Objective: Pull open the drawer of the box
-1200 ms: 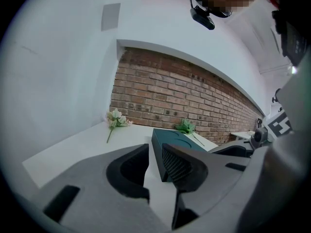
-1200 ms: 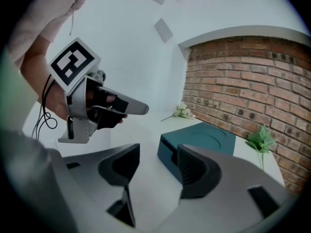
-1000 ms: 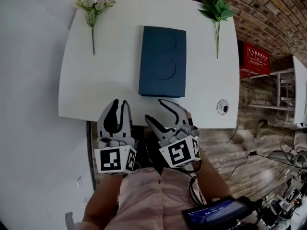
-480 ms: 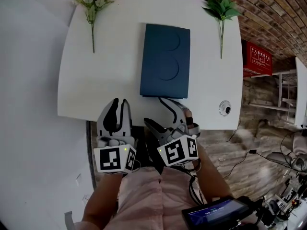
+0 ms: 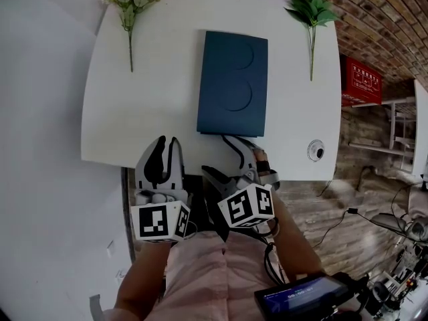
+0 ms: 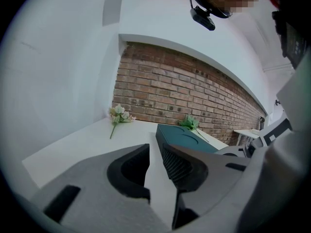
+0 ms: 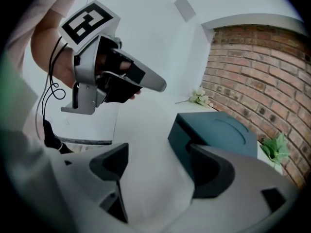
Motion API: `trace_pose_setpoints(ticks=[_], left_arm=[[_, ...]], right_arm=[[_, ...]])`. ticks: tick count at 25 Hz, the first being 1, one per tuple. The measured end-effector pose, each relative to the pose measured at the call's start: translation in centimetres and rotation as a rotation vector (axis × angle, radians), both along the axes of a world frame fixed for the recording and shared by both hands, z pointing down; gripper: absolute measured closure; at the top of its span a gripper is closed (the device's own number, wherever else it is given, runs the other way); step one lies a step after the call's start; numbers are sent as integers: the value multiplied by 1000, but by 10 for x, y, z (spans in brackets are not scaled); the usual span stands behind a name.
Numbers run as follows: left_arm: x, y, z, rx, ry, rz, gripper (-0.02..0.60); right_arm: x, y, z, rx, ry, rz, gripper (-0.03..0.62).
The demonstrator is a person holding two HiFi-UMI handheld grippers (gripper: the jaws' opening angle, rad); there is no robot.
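Observation:
A dark blue flat box (image 5: 233, 83) with two round recesses in its lid lies in the middle of the white table (image 5: 134, 112). Its near end faces me, and the drawer looks closed. My right gripper (image 5: 217, 154) hovers at the table's near edge just short of that end. Its jaws have just been opening and stand wide, with nothing between them. In the right gripper view the box (image 7: 214, 130) sits just past the right jaw of that gripper (image 7: 159, 152). My left gripper (image 5: 167, 142) waits to its left with a narrow gap between its fingers, holding nothing. The left gripper view shows that gripper (image 6: 154, 152) pointing at the box (image 6: 187, 140).
A white flower sprig (image 5: 129, 5) lies at the table's far left and a green leafy sprig (image 5: 311, 12) at its far right. A small round fitting (image 5: 314, 150) sits near the right front corner. A brick wall and a red case (image 5: 361, 82) are to the right.
The right gripper's jaws have spread wider and it has dipped and rolled a little near the box's near end. The left gripper has stayed put.

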State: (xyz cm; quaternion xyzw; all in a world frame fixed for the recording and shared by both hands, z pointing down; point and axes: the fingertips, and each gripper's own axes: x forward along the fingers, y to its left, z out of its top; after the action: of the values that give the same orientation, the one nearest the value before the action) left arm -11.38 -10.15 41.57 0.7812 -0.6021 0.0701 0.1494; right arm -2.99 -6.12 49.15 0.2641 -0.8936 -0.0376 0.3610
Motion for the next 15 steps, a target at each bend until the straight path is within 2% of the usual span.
trace_pose_setpoints(ticks=[7, 15], left_arm=[[1, 1, -1, 3, 0, 4, 492], [-3, 3, 0, -4, -1, 1, 492]], right_arm=[[0, 13, 12, -43, 19, -10, 238], [1, 3, 2, 20, 24, 7, 176]])
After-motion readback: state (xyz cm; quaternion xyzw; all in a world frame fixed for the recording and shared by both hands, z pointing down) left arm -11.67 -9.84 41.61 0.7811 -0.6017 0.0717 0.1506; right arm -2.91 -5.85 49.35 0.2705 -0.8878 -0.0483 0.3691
